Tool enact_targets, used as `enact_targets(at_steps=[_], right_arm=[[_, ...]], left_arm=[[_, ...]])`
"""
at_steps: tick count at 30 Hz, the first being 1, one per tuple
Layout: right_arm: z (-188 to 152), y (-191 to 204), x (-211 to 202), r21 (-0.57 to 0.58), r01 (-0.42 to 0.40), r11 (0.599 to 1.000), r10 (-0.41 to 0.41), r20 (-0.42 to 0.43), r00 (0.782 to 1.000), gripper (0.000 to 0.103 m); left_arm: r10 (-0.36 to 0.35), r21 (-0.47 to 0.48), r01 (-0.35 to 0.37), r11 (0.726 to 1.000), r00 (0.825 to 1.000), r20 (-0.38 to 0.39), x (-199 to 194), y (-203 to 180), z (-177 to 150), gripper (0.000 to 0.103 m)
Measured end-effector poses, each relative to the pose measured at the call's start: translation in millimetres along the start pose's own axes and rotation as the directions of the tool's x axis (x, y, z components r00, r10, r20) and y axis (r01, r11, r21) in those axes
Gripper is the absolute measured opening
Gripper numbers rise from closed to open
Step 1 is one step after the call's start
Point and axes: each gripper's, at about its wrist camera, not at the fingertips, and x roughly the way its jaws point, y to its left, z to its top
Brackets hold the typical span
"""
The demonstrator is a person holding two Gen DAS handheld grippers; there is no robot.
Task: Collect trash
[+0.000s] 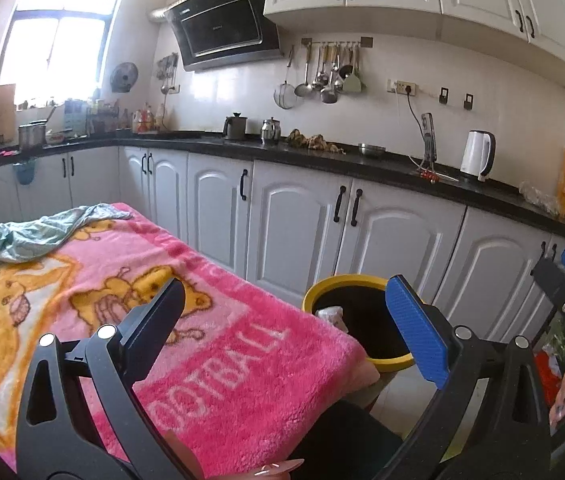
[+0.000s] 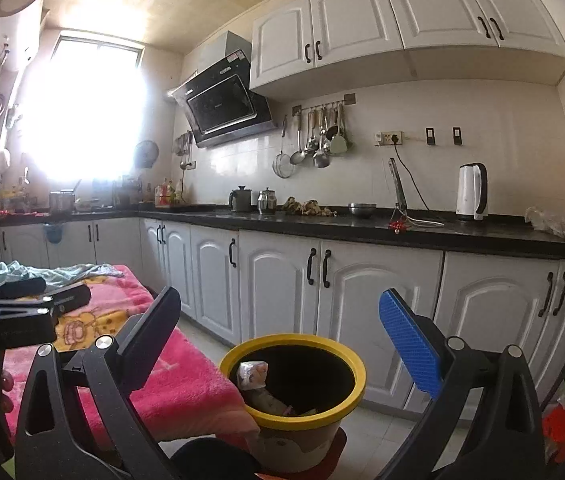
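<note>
A yellow-rimmed bin (image 2: 356,380) with a black inside stands on the floor by the table's corner; its rim (image 1: 342,281) also shows in the left wrist view. Crumpled trash (image 2: 253,374) lies inside it, seen as a pale scrap (image 1: 329,313) from the left. My right gripper (image 2: 282,322) hangs open above the bin, nothing between its fingers. My left gripper (image 1: 284,312) is open too, held over the table's near corner with the bin just beyond. The left gripper (image 2: 38,300) also appears at the left edge of the right wrist view.
A pink blanket (image 1: 218,364) covers the table, with a pale green cloth (image 1: 22,236) bunched at its far end. White cabinets (image 2: 282,284) under a black countertop (image 2: 322,226) run behind the bin. A kettle (image 2: 470,192) and a red object (image 2: 558,424) sit to the right.
</note>
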Motion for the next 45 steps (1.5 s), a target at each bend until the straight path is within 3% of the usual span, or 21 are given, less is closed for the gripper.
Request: enact_targets(at_steps=[7, 17, 21, 45], right_arm=[[-5, 4, 4, -0.006, -0.002, 1.000, 0.001, -0.017, 1.000, 0.097], [-18, 10, 6, -0.041, 0.036, 0.999, -0.033, 0.063, 0.997, 0.097], [-20, 9, 13, -0.028, 0.034, 0.999, -0.033, 0.026, 0.999, 0.097], [-21, 15, 10, -0.038, 0.026, 0.999, -0.025, 0.027, 0.999, 0.097]], left_arm=[[-0.006, 0.000, 0.006, 1.000, 1.000, 0.010, 0, 0, 1, 0.092], [0.009, 0.012, -0.010, 1.000, 0.998, 0.066, -1, 0, -5, 0.092], [0.012, 0.013, -0.013, 1.000, 0.997, 0.072, -1, -1, -5, 0.092], [0.013, 0.014, -0.014, 1.000, 0.997, 0.071, -2, -2, -6, 0.092]])
